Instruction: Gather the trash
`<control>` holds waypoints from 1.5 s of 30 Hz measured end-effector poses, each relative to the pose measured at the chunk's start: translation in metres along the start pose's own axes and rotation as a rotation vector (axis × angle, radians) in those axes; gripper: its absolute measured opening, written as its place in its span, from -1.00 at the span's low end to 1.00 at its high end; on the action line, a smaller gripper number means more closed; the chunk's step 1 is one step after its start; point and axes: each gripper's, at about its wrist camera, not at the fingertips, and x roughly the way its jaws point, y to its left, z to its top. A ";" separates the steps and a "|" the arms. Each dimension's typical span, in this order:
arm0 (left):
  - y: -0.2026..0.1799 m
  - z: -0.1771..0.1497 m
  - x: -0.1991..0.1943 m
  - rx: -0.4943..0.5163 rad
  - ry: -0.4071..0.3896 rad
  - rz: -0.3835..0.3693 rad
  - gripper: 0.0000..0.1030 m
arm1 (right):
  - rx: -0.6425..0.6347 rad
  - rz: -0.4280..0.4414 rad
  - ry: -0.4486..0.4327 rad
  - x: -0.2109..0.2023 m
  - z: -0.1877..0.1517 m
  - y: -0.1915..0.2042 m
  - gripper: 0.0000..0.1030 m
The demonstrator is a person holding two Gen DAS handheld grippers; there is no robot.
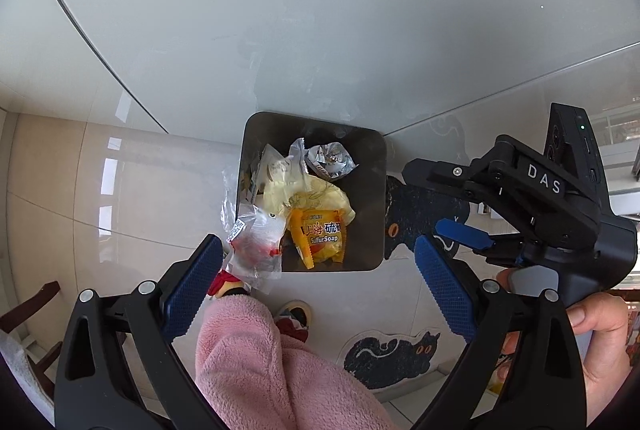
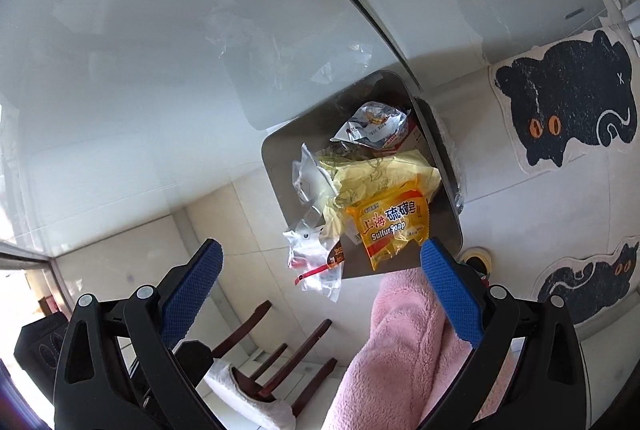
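A white glossy surface (image 1: pixel 304 10) fills the upper part of both wrist views, and a dark square bin (image 1: pixel 372 198) sits below its near edge, on the floor side, partly tucked under that edge in the right wrist view. A pink fleece-clad leg (image 1: pixel 256 358) rises between the cameras and the bin, and a slippered foot shows just beside the bin's near side. Two black cat-shaped rugs (image 2: pixel 568 102) lie on the tiled floor (image 1: pixel 128 190) to the right of the bin. A dark wooden chair (image 2: pixel 280 350) with a pale cushion stands on the floor to the left of the leg.

Inside the bin lie a yellow soap packet (image 1: pixel 320 236) marked "Sulfur Soap" near the bin's near edge, a crumpled pale yellow sheet (image 1: pixel 316 194) behind it, a silver foil wrapper (image 1: pixel 330 160) toward the far side, and a white torn wrapper (image 1: pixel 280 166) at the far left. A clear plastic bag (image 1: pixel 256 242) with red print hangs over the bin's near left corner, partly inside and partly out.

The left gripper (image 1: pixel 320 278) hangs above the bin's near edge with its blue pads spread wide and nothing between them. The right gripper (image 2: pixel 320 282) is likewise wide apart and empty above the bin; a hand (image 1: pixel 600 334) holds its handle at the right of the left wrist view.
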 end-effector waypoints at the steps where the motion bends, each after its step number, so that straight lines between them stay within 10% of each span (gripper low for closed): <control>1: -0.001 0.001 -0.002 0.001 -0.003 0.001 0.78 | 0.000 0.001 -0.004 -0.004 0.000 0.001 0.93; 12: -0.020 -0.011 -0.105 0.029 -0.096 0.022 0.81 | -0.079 -0.009 -0.123 -0.111 -0.042 0.023 0.94; 45: -0.129 -0.017 -0.473 0.261 -0.804 0.194 0.84 | -0.591 -0.203 -0.935 -0.445 -0.201 0.209 0.94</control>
